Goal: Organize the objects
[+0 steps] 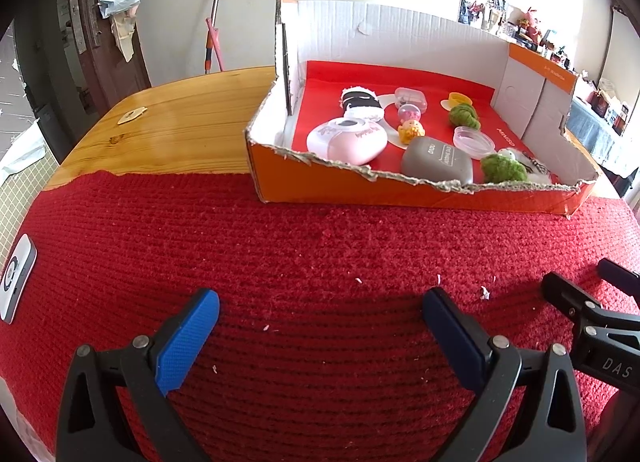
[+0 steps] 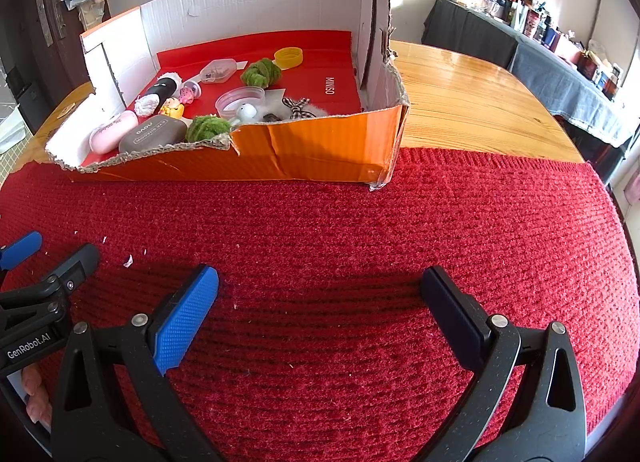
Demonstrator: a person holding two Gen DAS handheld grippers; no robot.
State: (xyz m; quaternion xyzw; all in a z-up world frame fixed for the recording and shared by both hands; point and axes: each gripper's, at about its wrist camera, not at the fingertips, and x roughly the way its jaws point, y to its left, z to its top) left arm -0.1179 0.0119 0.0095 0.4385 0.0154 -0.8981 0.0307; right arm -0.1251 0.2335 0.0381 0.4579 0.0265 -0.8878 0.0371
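Observation:
An orange cardboard box stands on the red knitted cloth. Inside it lie a pink case, a grey case, two green fuzzy balls, a clear lid, a yellow cap and several small toys. My left gripper is open and empty over the cloth, in front of the box. My right gripper is open and empty beside it, to the right.
The wooden table extends behind the cloth. A small white device lies at the cloth's left edge. White crumbs dot the cloth. A door and a dark-covered side table stand beyond.

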